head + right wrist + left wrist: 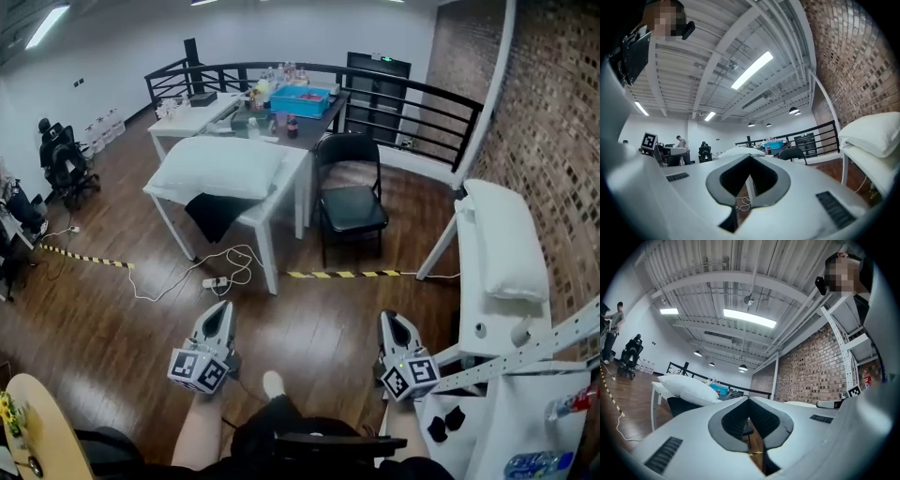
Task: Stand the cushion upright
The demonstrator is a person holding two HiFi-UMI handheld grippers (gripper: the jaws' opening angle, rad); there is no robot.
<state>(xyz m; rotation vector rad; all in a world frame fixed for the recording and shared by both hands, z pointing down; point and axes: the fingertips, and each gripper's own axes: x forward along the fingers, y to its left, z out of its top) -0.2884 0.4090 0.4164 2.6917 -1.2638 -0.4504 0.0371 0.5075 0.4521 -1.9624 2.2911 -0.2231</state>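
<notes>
A white cushion (216, 167) lies flat on a white table (281, 202) across the room, a dark cloth hanging below it. It also shows in the left gripper view as the cushion (691, 387) and in the right gripper view as the cushion (740, 151), far beyond the jaws. My left gripper (221, 309) and right gripper (391, 321) are held low over the wooden floor, well short of the table. Both are shut with nothing between the jaws, as the left gripper (749, 400) and right gripper (750, 158) show close up.
A black folding chair (349, 202) stands right of the table. A cable with a power strip (217, 279) and striped tape (342, 274) lie on the floor. A second white pillow (506, 239) rests on a white bench at right, by the brick wall (553, 122). A blue bin (300, 98) sits on the far desk.
</notes>
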